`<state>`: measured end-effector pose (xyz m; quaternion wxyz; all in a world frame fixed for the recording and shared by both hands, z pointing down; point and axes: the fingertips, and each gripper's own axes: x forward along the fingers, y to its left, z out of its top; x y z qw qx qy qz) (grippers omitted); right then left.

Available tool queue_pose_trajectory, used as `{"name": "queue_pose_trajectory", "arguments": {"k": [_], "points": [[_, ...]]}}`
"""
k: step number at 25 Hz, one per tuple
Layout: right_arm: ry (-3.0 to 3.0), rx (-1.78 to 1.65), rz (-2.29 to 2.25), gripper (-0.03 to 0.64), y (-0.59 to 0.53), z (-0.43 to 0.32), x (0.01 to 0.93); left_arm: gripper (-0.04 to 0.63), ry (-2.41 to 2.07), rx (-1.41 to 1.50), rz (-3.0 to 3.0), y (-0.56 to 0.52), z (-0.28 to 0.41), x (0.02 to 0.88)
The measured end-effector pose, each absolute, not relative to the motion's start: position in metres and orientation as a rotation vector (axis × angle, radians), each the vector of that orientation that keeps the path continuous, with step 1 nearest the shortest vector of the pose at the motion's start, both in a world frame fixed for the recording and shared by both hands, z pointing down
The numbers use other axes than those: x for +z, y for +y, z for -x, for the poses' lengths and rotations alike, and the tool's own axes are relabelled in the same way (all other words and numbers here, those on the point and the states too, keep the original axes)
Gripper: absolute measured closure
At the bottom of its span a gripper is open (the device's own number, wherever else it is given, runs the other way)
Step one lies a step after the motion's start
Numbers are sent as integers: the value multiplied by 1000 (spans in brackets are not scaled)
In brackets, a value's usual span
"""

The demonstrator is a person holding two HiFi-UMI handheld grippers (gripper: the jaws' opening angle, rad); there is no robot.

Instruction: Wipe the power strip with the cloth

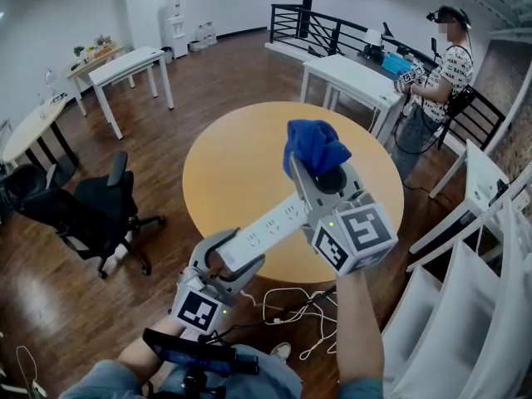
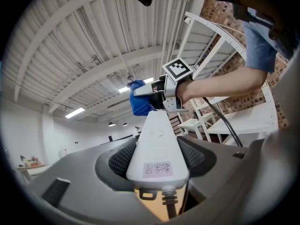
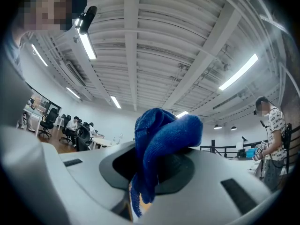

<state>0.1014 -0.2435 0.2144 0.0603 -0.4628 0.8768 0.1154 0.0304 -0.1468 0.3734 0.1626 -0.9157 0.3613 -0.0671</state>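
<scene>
Left hand-held gripper (image 2: pixel 158 161): jaws closed on the cord end of the strip (image 1: pixel 270 227), holding it lifted above the desk (image 1: pixel 224 165).
Right hand-held gripper (image 3: pixel 157 161): jaws closed on the cloth (image 3: pixel 161 139); a bunched fold projects past the jaws.
Strip: runs forward from the left jaws, socket face up, with its far end next to the cloth. Whether they touch cannot be told.
Cord (image 1: pixel 291 306): hangs behind the left hand-held gripper, toward the floor.
Step in hand (judged): starting a wipe from the strip's far end.
Technique (judged): press the projecting fold flat on the socket face and draw it toward the left jaws in one straight pass. Keep the left grip firm.
Risk (judged): a strip held by one end may pivot under pressure, so press lightly.
</scene>
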Motion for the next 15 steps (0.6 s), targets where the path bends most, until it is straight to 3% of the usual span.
{"name": "queue_pose_trajectory", "arguments": {"k": [15], "points": [[2789, 312, 1307, 538, -232, -46, 241, 308, 1049, -251, 2567, -153, -32, 378]]}}
